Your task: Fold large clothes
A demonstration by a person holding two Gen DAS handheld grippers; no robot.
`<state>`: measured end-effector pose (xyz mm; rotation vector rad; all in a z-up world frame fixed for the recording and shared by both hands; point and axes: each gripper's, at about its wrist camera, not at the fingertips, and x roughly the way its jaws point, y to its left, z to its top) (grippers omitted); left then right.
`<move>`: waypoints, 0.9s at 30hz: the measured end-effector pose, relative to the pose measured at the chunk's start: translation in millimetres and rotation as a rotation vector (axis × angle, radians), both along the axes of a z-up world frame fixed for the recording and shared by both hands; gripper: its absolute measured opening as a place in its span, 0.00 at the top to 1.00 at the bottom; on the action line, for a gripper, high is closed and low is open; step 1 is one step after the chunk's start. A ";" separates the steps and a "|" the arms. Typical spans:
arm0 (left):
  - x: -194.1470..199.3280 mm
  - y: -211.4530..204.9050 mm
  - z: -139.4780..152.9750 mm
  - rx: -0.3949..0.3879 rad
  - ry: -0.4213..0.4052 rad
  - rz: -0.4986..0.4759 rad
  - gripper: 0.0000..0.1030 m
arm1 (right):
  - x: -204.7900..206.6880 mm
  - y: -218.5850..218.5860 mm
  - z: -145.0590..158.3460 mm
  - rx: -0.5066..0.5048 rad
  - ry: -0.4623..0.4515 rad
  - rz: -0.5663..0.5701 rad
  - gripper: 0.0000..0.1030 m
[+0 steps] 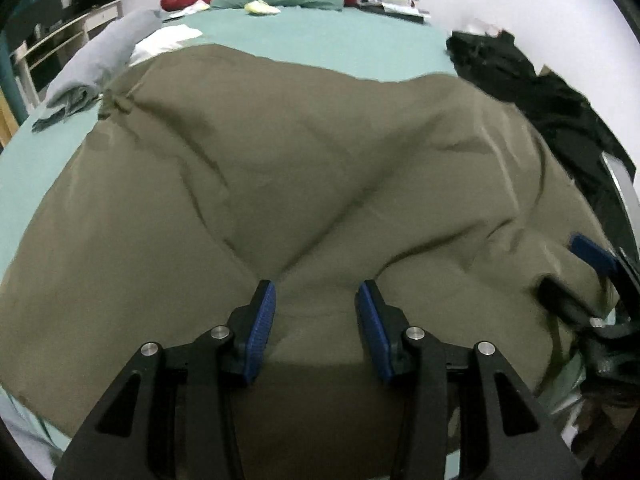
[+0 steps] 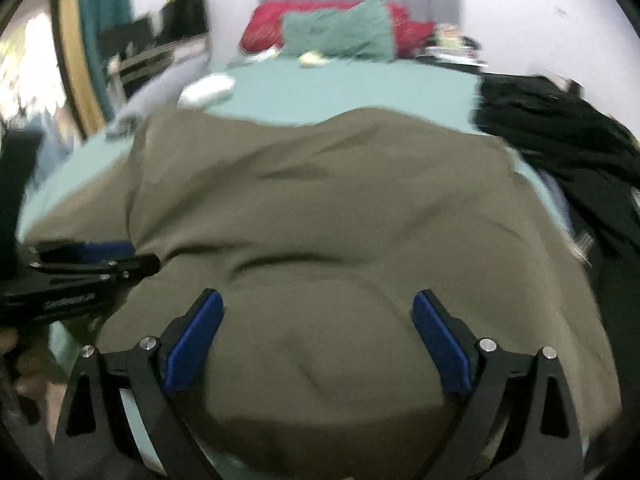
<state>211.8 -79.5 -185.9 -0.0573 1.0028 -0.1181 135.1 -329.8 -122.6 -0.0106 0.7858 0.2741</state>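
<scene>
Left gripper (image 1: 316, 300) is held moderately open over the olive cloth (image 1: 304, 168), nothing gripped. Right gripper (image 2: 318, 308) is spread wide above the cloth (image 2: 328, 200), nothing gripped. The cloth is spread across the bed (image 1: 320, 40), reaching its near edge. Right view is blurred; fingertip contact cannot be determined.

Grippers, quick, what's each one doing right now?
Left gripper: open, holding nothing, over the olive garment.
Right gripper: open wide, holding nothing.
</scene>
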 end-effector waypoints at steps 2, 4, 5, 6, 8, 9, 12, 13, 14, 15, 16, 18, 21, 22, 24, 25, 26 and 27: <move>-6.1 -3.2 4.6 0.002 -0.018 0.003 0.55 | -16.0 -19.9 2.0 0.040 0.003 -0.049 0.07; -14.5 -9.1 9.6 -0.005 -0.037 0.005 0.55 | -26.9 -40.4 3.3 0.071 0.021 -0.087 0.07; -17.4 -11.6 13.1 -0.017 -0.047 0.005 0.55 | -34.2 -48.1 2.9 0.076 0.019 -0.099 0.07; -22.9 -16.3 17.6 -0.030 -0.055 0.003 0.55 | -41.7 -55.3 1.9 0.077 0.021 -0.111 0.07; -28.3 -20.8 22.9 -0.033 -0.074 0.001 0.55 | -53.4 -67.0 -0.8 0.090 0.042 -0.160 0.07; -30.9 -25.5 25.0 -0.030 -0.085 -0.004 0.55 | -57.9 -74.4 -0.1 0.121 0.046 -0.181 0.07; -33.2 -37.1 22.8 -0.018 -0.074 -0.017 0.55 | -58.4 -90.6 -6.4 0.200 0.096 -0.233 0.07; -34.6 -39.1 20.6 0.000 -0.069 -0.016 0.55 | -56.5 -96.5 -11.4 0.227 0.120 -0.253 0.07; -32.7 -43.9 15.8 0.043 -0.055 -0.022 0.55 | -54.7 -101.5 -16.0 0.248 0.145 -0.269 0.07; -30.4 -47.4 11.1 0.076 -0.035 -0.033 0.55 | -52.6 -105.5 -20.8 0.277 0.168 -0.282 0.07; -28.2 -49.9 6.8 0.092 -0.018 -0.036 0.55 | -50.0 -109.8 -26.3 0.315 0.189 -0.295 0.07; -25.3 -49.5 4.3 0.089 -0.011 -0.016 0.55 | -49.8 -117.0 -28.3 0.339 0.186 -0.301 0.07; -21.1 -51.3 1.2 0.101 -0.005 -0.007 0.55 | -41.5 -114.0 -26.1 0.349 0.169 -0.277 0.07; -20.0 -51.8 0.4 0.104 -0.003 -0.005 0.55 | -36.5 -112.9 -27.4 0.366 0.173 -0.271 0.07; -18.2 -52.7 1.0 0.108 0.001 0.002 0.55 | -29.5 -113.4 -30.8 0.396 0.186 -0.266 0.07; -17.8 -52.7 2.1 0.106 0.003 0.004 0.55 | -25.0 -111.0 -32.9 0.399 0.200 -0.266 0.06; -17.4 -51.7 4.2 0.098 0.004 0.007 0.55 | -21.2 -108.9 -33.2 0.395 0.204 -0.265 0.06; -17.0 -50.8 5.9 0.088 0.002 0.007 0.55 | -17.7 -106.5 -32.9 0.389 0.203 -0.262 0.05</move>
